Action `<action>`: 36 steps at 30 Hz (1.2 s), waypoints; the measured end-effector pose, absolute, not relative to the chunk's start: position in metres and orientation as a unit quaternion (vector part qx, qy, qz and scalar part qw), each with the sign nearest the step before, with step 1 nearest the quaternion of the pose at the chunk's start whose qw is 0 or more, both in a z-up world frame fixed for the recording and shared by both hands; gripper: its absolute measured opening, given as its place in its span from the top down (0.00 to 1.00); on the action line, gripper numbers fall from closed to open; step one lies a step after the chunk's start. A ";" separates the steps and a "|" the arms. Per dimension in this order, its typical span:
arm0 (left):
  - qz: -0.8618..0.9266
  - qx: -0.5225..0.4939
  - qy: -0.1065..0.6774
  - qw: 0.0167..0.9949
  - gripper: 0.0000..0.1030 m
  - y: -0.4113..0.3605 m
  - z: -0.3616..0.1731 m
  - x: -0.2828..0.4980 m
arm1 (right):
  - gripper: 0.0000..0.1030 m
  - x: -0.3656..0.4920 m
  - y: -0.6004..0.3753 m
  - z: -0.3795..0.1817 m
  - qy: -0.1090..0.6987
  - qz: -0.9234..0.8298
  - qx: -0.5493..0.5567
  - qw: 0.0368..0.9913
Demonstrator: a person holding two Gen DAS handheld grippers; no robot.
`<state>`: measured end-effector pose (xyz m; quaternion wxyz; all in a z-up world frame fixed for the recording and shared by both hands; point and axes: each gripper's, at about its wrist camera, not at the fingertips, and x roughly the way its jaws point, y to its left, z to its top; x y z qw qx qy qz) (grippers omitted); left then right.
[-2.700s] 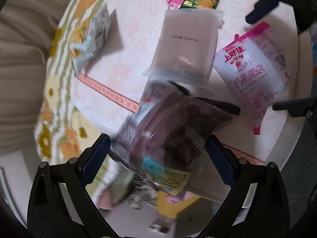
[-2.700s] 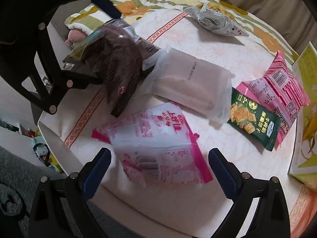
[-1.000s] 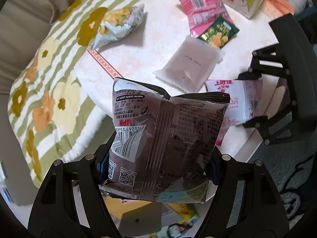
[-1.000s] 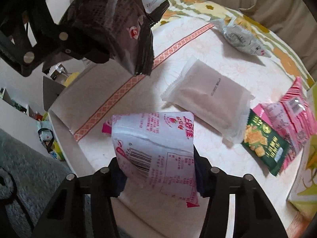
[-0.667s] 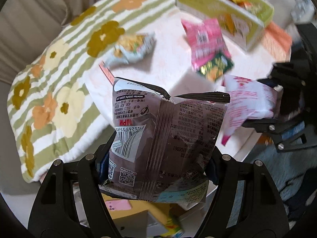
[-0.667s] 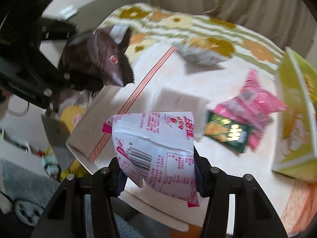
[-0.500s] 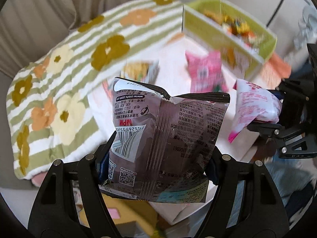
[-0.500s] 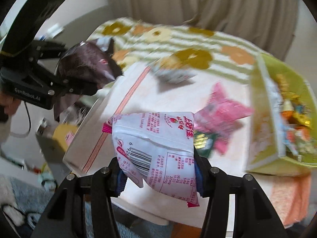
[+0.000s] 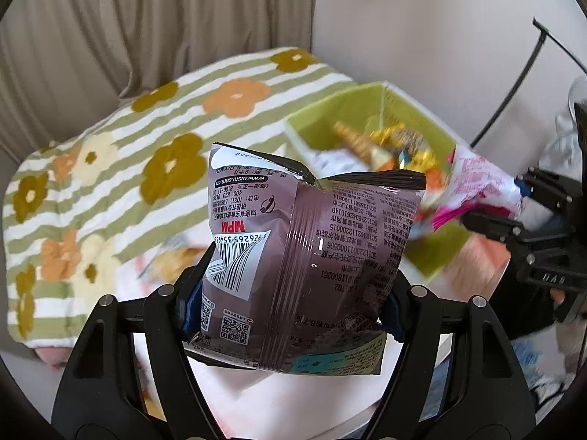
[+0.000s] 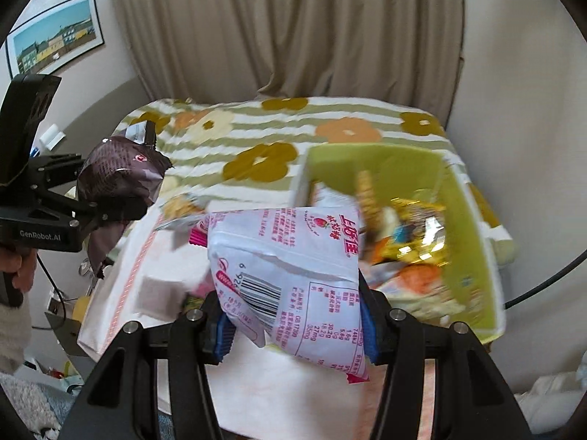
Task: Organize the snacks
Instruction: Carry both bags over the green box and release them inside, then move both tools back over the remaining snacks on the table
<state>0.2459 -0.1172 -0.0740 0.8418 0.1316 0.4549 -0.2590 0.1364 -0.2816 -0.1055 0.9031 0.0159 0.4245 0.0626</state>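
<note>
With the left gripper (image 9: 291,311) clamped on the brown bag (image 9: 312,253) and the right gripper (image 10: 293,326) clamped on the pink-and-white bag (image 10: 290,278), both held above the table (image 10: 264,396) near the green box (image 10: 473,220), releasing short of the rim would probably drop either bag outside.

Green box (image 10: 473,220) stood open-topped, already part-filled with snacks (image 10: 411,227), air above it free. Brown bag (image 9: 308,256) filled the left gripper (image 9: 290,311) view; white-pink bag (image 10: 290,271) blocked the right gripper (image 10: 293,324) view. Loose packets (image 10: 157,293) cluttered the surface (image 10: 293,396) below, blurred.
</note>
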 end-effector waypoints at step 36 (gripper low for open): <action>-0.211 0.063 0.498 0.839 0.06 -0.243 -0.126 0.287 | 0.51 0.166 -0.410 -0.133 0.461 0.033 0.064 0.884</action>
